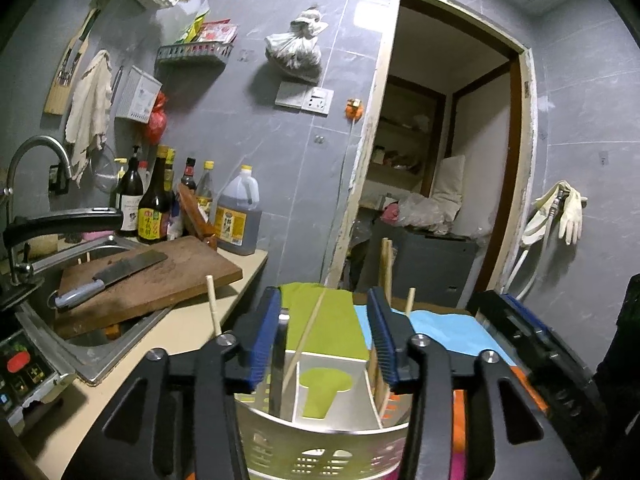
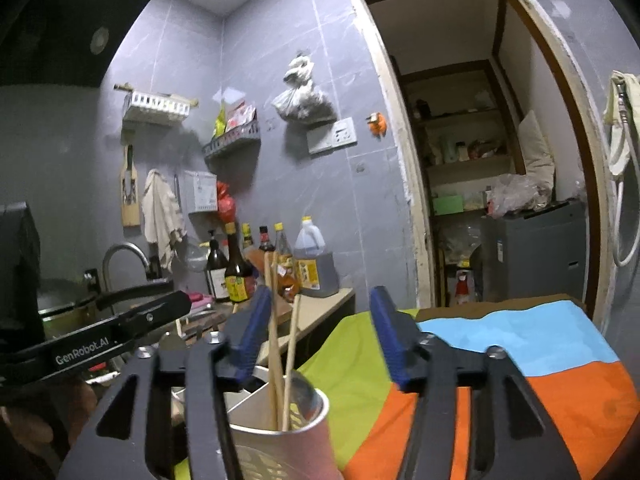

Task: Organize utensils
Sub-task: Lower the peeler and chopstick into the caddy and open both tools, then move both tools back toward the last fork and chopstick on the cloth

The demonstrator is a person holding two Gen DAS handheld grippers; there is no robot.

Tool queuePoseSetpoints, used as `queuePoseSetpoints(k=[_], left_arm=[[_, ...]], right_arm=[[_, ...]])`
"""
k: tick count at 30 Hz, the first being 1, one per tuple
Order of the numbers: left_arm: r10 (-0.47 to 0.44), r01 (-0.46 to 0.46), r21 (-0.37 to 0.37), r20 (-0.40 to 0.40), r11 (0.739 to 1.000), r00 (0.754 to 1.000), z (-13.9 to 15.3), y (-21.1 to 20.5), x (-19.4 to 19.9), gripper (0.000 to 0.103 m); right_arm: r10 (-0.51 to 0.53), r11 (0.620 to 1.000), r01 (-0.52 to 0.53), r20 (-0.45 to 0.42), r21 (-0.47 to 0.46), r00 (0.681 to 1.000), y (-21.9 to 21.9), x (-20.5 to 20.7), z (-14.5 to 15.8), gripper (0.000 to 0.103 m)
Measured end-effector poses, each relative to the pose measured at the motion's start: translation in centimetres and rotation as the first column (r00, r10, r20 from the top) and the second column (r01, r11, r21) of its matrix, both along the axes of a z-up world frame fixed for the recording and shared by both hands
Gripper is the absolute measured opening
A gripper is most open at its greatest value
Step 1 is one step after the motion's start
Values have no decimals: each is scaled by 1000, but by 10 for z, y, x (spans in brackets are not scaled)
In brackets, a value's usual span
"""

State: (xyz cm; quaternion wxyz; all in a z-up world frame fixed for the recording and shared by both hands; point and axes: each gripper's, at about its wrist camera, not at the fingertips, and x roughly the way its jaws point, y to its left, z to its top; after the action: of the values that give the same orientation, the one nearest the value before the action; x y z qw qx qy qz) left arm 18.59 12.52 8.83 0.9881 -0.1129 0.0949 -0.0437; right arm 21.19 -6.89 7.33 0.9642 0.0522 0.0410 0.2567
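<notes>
A perforated metal utensil holder [image 1: 320,436] with inner dividers stands on a colourful cloth [image 1: 452,332], right below my left gripper [image 1: 324,298]. That gripper is open, its blue pads apart with nothing pressed between them. Several wooden chopsticks [image 1: 308,336] stand in the holder's compartments, one leaning across the gap. In the right wrist view the holder [image 2: 280,448] sits at the lower left with two chopsticks [image 2: 274,340] upright in it. My right gripper [image 2: 320,298] is open; the chopsticks rise just inside its left pad, and neither pad presses on them.
A wooden cutting board [image 1: 180,276] with a cleaver [image 1: 116,272] lies across the sink on the left. Sauce bottles [image 1: 156,208] and an oil jug [image 1: 238,216] line the wall. A doorway [image 1: 440,160] with a grey appliance opens behind the cloth-covered table.
</notes>
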Motion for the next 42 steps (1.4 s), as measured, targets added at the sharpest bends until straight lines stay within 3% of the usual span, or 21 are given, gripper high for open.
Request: queuePoseSetpoints(k=[2,9,10,14,22,33,42], left_arm=[[-6,6,5,1,1000,1000,1,-2,-2,51],[-76,76,16,24,997,997,0,-18,-14,79],[-83,83,19,29,996,996,0,-21,-17,84],[-120,118,37,57,992,991,-3,-39,-29,94],[-204,202,72,27,977,979,-13,-80,-34,96],[-244,264,138,-148,955,958,-41,-135,-17,96],[-169,230,183,-297,956,940,-71,-160,-1,96]], right_arm=[[-6,1000,6,8,-5,1000,-10,-6,4,68],[-37,999,39,47,-37,998,-45,-31,14,95],[-46,998,48,52,-42,998,-51,-34,14,102],[-79,995,82,61,-54,995,-70,-45,12,103],[-160,982,162,35,-92,987,-106,-55,6,103],[-278,943,265,-36,-201,960,-147,-47,-15,103],[-332,921,267,-215,-283,918,-167,-14,-39,103]])
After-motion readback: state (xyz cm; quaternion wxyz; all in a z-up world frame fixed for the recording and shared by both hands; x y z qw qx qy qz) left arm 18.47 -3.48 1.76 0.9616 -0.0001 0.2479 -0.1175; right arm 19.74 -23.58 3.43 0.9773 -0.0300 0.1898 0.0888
